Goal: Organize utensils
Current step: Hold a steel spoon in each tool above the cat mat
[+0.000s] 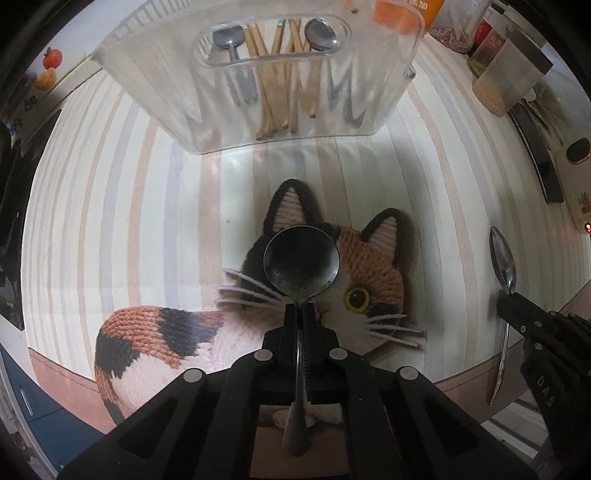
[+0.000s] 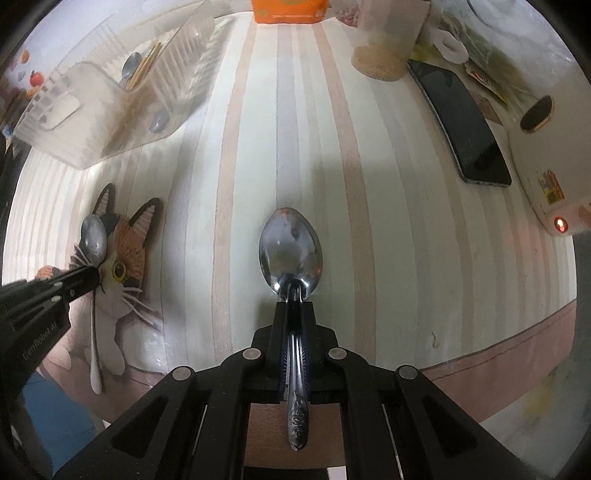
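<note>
My left gripper (image 1: pixel 300 308) is shut on the neck of a round-bowled metal spoon (image 1: pixel 301 260), which lies over a knitted cat picture (image 1: pixel 369 266) on the tablecloth. My right gripper (image 2: pixel 295 301) is shut on the neck of an oval metal spoon (image 2: pixel 290 251) above the striped cloth. Each view catches the other pair: the right gripper (image 1: pixel 508 300) with its oval spoon (image 1: pixel 502 258) at the right edge, the left gripper (image 2: pixel 92 275) with its round spoon (image 2: pixel 92 242) at the left edge. A clear plastic utensil holder (image 1: pixel 177 92) at the far side contains spoons and wooden chopsticks (image 1: pixel 273 85).
A dark phone (image 2: pixel 463 122) lies at the far right beside a white appliance (image 2: pixel 532 158) with a red light. A jar of grains (image 2: pixel 380 48) and an orange box (image 2: pixel 288 11) stand at the back. The table's front edge (image 2: pixel 498 373) runs close below the grippers.
</note>
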Motion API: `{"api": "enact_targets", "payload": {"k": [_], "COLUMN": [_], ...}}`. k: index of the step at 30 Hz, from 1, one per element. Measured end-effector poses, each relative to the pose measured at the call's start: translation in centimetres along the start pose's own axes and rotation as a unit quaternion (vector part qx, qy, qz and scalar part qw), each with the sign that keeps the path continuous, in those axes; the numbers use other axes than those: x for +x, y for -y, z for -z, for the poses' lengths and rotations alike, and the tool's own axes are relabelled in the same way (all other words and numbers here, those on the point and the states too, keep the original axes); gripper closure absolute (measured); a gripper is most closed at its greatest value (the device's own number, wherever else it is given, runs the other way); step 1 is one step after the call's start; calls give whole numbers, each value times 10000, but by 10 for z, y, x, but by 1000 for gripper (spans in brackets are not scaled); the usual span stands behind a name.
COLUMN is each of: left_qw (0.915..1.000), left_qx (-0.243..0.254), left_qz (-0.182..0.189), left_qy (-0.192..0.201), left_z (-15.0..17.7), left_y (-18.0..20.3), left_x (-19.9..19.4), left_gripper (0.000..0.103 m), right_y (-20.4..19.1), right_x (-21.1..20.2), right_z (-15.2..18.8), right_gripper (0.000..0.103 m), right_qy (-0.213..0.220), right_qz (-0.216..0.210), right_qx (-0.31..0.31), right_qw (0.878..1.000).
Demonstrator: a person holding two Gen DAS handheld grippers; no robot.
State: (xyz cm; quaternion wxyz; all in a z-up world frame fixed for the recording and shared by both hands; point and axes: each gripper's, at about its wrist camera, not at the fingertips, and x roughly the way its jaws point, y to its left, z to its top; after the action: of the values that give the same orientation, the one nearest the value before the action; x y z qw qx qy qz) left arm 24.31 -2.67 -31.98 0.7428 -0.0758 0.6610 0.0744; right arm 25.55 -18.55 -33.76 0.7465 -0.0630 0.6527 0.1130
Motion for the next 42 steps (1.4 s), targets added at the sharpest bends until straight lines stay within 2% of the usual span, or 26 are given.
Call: {"api": "enact_targets", "payload": {"k": [8, 12, 18, 19, 21, 22, 23, 24, 25, 31, 32, 34, 40, 42], "left_qw": [9986, 9962, 9915, 9909, 9889, 9891, 9897, 9904, 9913, 9951, 9956, 9965, 9986, 9988], "left_qx": [-289, -485, -710, -731, -799, -821, -802, -774, -743, -441, -350, -159, -16, 83], "left_qz": [11, 87, 195, 241, 593, 775, 929, 974, 970, 885, 861, 818, 441, 286], "left_qy": [452, 722, 1070, 1102, 1105, 947, 737, 607, 493, -52, 115, 83, 288, 385], "left_z": [-1, -3, -2, -3, -6, -7, -7, -6, -1, 8, 8, 4, -5, -9], "left_y": [-30, -52, -66, -67, -67, -65, -62, -60, -55, -24, -19, -8, 9, 13], "left_x": [-45, -75, -115, -112, -106, -95, -81, -70, -54, 2, -1, 2, 6, 6], "left_gripper": [103, 103, 103, 103, 101, 95, 83, 75, 68, 67, 59, 49, 49, 58], "right_y": [10, 9, -1, -5, -8, -8, -8, -5, -5, 18, 23, 32, 50, 54], "right_x": [-16, -35, -67, -67, -65, -65, -65, -60, -60, -33, -30, -24, -11, -7], "right_z": [-2, -9, -18, -22, -25, -25, -24, -19, -19, -12, -10, -7, 2, 4], "right_gripper": [97, 97, 97, 97, 97, 97, 97, 97, 97, 97, 97, 97, 97, 97], "right_qy": [128, 293, 618, 655, 689, 689, 695, 673, 673, 417, 388, 334, 211, 186], "right_qz": [-415, -617, -1031, -1069, -1091, -1091, -1064, -1000, -1000, -727, -673, -582, -424, -374], "right_qx": [256, 285, 292, 275, 259, 259, 258, 291, 291, 553, 600, 699, 970, 1017], "right_qw": [9987, 9973, 9923, 9917, 9913, 9913, 9916, 9923, 9923, 9949, 9952, 9953, 9942, 9939]}}
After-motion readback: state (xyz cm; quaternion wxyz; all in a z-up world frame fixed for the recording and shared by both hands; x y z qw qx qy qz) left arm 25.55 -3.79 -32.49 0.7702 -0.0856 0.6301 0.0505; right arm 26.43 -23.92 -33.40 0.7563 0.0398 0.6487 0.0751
